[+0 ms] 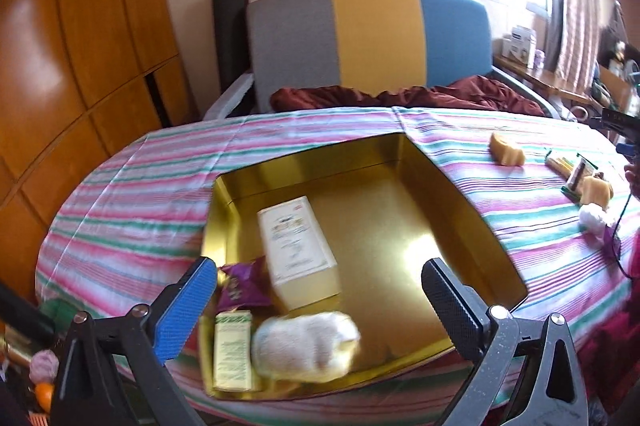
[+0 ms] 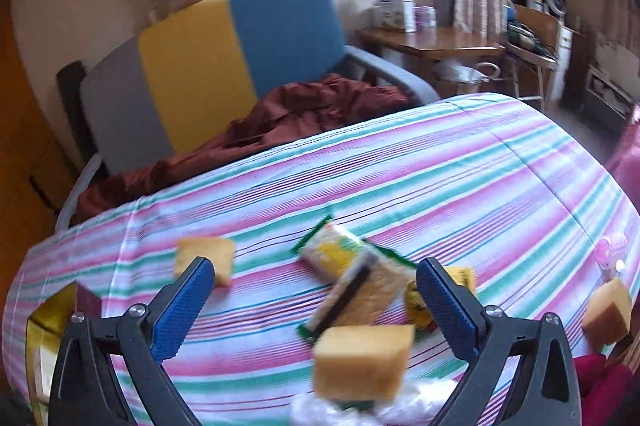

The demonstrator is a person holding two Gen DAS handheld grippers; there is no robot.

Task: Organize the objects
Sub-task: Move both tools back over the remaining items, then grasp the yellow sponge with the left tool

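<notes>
Inside the gold tin (image 1: 472, 194) sat maybe four items; several snacks (image 2: 360, 290) remained outside; both my tongs gaped empty.

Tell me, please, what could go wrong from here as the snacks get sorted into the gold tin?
The sponge cake nearest the right tool overlaps the snack packets, so a grab may drag them along. Another cake piece sits close to the table edge and could be knocked off. In the gold tin, the near-left corner is crowded around the white pastry; dropping more there may pile up.
</notes>
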